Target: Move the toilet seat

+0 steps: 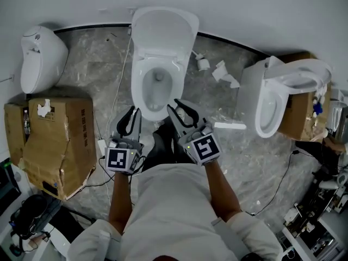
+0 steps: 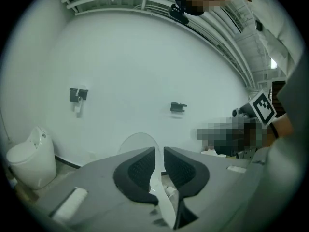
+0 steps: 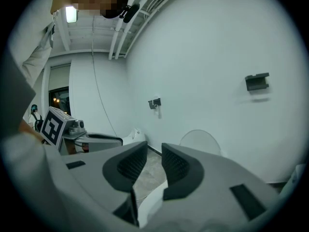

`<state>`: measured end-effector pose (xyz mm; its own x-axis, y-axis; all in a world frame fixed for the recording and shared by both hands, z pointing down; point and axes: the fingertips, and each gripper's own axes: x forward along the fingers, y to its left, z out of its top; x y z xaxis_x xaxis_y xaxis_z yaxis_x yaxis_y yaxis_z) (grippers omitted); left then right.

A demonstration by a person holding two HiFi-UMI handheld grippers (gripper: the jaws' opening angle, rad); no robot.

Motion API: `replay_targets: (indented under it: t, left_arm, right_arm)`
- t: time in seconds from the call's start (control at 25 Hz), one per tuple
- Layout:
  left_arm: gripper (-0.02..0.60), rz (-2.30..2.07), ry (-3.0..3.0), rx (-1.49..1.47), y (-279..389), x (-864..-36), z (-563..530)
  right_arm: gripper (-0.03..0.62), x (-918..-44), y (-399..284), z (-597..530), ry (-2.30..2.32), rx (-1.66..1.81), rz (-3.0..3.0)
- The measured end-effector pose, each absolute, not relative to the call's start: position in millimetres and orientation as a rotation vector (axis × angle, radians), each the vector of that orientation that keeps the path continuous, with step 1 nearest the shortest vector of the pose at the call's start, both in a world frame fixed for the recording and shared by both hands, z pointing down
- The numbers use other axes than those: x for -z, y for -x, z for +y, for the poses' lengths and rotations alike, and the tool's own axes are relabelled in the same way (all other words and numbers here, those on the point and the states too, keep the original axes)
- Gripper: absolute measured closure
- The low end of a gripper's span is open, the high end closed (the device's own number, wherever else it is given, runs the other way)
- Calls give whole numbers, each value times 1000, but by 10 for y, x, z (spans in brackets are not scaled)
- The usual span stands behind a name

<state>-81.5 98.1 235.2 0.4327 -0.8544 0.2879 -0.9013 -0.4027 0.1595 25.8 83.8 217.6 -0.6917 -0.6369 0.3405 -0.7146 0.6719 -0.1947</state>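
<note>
**Both tongs at the near rim of the lowered toilet seat**

The toilet seat [image 1: 154,112], a smooth, glossy white oval ring, lies down on the bowl [image 1: 156,94] of the middle toilet. Its rounded lid [image 1: 163,29] stands upright against the far white wall [image 1: 228,4]. The left tongs [image 1: 135,113] sit at the seat's near-left edge and the right tongs [image 1: 174,105] at its near-right edge. Each pair is only narrowly parted. The dark, ribbed pads [image 2: 137,170] stand a little apart, and the seat's thin white edge runs between them unclamped. The floor [image 1: 98,75] is grey veined stone. A crumpled brown cardboard box [image 1: 51,140] sits to the left, and a second white toilet [image 1: 272,99] stands to the right.
</note>
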Motion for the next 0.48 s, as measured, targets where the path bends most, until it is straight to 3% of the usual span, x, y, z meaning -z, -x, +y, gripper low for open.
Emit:
replay_targets:
  t: [0.2,0.28,0.48]
  left_arm:
    - [514,-1503,-2357,-287,841,-2762,971]
    - [512,-1478,-2358,-312,839,-2920,1003]
    - [482,-1428,-2309,-341,851,-3328,1071]
  right_arm:
    - [496,-2565,-348,791,-1089,-466,-2644]
    - [450,-2745,-355,816,-1052,-487,-2621]
    - [450,-3149,-437,846,-1083,-545,-2558]
